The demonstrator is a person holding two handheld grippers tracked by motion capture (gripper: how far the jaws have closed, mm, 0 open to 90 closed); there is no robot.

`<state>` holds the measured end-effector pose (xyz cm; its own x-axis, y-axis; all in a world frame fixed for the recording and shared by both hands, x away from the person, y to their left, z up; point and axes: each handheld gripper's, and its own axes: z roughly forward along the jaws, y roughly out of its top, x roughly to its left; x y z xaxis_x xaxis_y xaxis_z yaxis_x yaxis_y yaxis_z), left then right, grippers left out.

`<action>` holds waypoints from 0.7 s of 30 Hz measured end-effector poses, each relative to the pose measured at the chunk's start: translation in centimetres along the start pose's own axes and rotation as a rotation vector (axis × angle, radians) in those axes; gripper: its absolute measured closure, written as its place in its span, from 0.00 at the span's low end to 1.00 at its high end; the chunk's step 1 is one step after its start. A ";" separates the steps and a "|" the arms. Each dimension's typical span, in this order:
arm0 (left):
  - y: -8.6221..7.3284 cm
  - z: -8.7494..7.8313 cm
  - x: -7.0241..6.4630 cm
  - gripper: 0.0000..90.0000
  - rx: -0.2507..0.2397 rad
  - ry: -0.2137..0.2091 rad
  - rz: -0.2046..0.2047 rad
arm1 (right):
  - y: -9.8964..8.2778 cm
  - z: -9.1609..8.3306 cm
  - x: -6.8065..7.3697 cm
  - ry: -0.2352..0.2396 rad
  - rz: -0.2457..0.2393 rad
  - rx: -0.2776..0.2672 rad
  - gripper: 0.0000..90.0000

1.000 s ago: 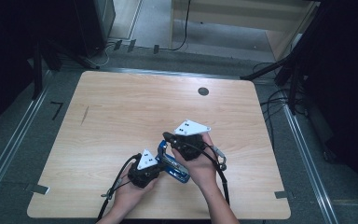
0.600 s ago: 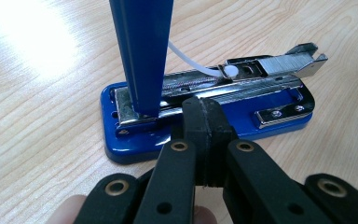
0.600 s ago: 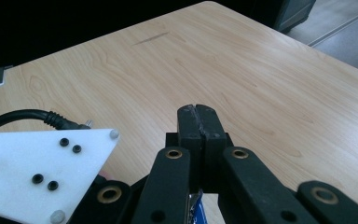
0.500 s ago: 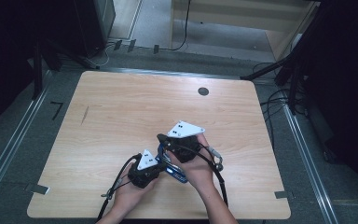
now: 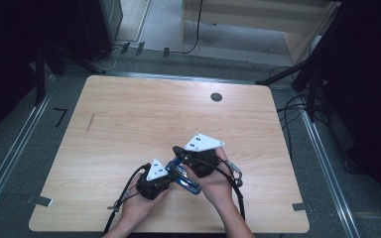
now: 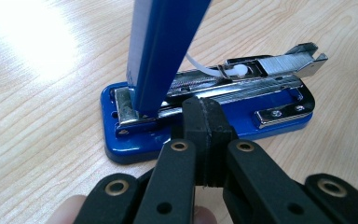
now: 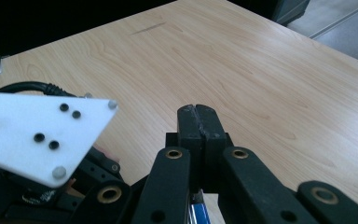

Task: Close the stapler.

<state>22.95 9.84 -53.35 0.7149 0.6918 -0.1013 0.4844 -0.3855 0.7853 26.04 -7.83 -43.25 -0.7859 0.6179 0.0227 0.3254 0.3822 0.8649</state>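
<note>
**Two closed grippers at an opened blue stapler**

Both grippers sat close together near the table's [image 5: 129, 124] front edge, with the blue stapler [image 6: 205, 116] between them. In the left gripper view, the left gripper [image 6: 209, 116] had its jaws pressed shut against each other, gripping nothing. The stapler base lay flat on the wood just beyond the tips, crosswise to them, its metal staple channel [image 6: 261, 77] exposed. The closed tips overlapped the base's near edge in that view; whether they touched it could not be told. The blue top arm [image 6: 161, 51] stood swung up, rising left of the jaw tips from the hinge end.

In the right gripper view, the right gripper [image 7: 199, 122] also had its jaws closed together, empty at the tips, which pointed over bare wood. A sliver of blue [image 7: 198, 212] showed beneath the jaws, near their base. The left gripper's white plate [image 7: 37, 135] lay left of them.
</note>
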 end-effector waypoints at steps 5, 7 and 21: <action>0.0 0.0 0.0 1.00 -0.001 -0.001 0.000 | -1.0 -0.7 -0.4 -0.006 0.016 -0.005 1.00; 0.0 0.0 0.0 1.00 -0.002 -0.001 -0.001 | -1.5 -1.0 -0.5 -0.012 0.022 -0.004 1.00; 0.0 0.0 0.0 1.00 0.003 -0.001 0.005 | -4.2 -2.2 -0.9 -0.023 0.076 -0.005 1.00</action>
<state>22.91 9.87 -53.34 0.7180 0.6891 -0.0976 0.4820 -0.3912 0.7840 24.24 -11.46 -45.79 -0.7464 0.6610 0.0771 0.3812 0.3298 0.8637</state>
